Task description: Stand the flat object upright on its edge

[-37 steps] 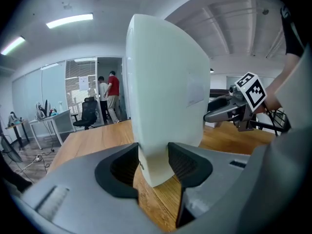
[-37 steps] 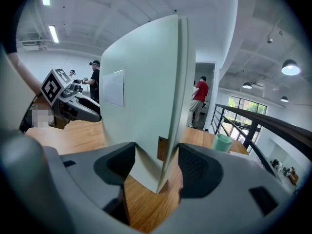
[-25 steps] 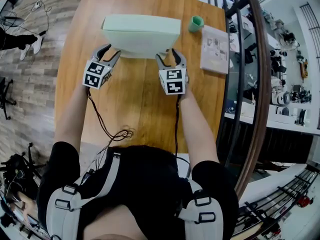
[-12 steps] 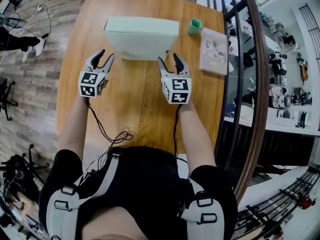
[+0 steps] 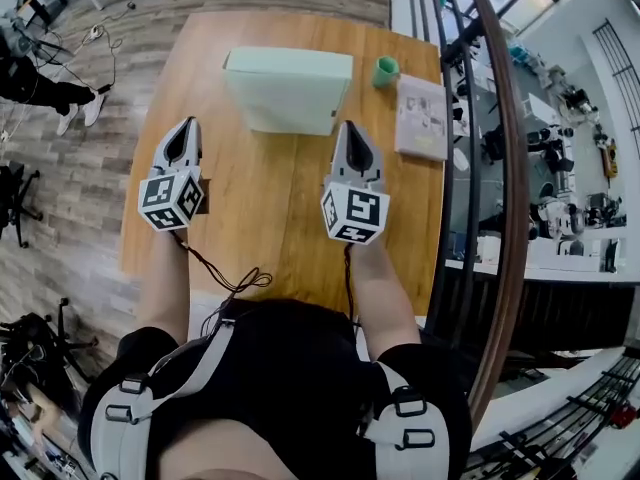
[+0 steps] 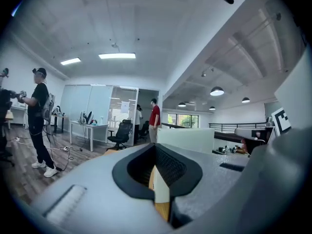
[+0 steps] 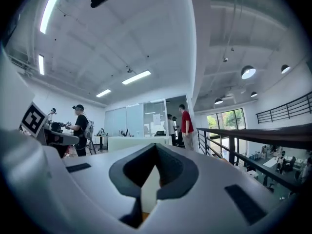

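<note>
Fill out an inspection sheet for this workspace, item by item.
Surface: wooden table, mostly bare.
Job's things: pale green panel stands upright on its edge, unheld.
Clutter: green cup and printed sheet at the table's far right.
Grippers: left hand-held gripper and right hand-held gripper have just closed their jaws, nothing between them; both apart from the panel.
Cables: black cable trails from each gripper to the person.
Surroundings: railing beside the table; people in the office beyond.
</note>
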A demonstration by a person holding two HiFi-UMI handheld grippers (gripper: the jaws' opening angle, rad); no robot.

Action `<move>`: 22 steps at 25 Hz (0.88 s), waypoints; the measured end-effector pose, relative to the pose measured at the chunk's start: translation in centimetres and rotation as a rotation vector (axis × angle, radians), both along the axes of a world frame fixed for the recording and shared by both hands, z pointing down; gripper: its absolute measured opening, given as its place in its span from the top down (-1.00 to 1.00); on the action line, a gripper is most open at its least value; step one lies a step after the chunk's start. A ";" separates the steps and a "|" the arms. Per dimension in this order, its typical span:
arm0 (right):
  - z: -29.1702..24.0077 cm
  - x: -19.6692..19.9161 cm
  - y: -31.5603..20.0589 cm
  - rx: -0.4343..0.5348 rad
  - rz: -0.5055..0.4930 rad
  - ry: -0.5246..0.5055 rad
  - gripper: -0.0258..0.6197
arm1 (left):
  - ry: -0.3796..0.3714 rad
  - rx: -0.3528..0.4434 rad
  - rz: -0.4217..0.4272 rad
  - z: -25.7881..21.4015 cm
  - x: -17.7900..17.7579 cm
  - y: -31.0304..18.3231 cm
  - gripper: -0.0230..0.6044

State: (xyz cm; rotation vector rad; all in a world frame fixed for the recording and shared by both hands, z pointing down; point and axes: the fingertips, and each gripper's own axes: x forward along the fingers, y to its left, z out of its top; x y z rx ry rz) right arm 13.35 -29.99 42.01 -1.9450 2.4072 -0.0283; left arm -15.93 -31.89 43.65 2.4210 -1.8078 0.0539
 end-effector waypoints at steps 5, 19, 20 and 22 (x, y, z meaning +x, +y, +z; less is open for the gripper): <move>-5.7 -1.1 2.8 0.087 -0.025 0.023 0.91 | -0.026 0.037 -0.022 -4.3 -0.2 3.6 0.92; -5.7 -1.4 7.7 0.024 -0.053 0.030 0.91 | -0.029 0.007 0.059 -4.6 3.3 8.9 0.92; -5.7 -1.3 8.1 0.031 -0.048 0.037 0.91 | -0.037 0.020 0.063 -4.9 3.5 9.2 0.92; -5.5 -1.2 8.9 0.045 -0.042 0.043 0.91 | -0.051 0.045 0.068 -5.2 3.8 9.8 0.92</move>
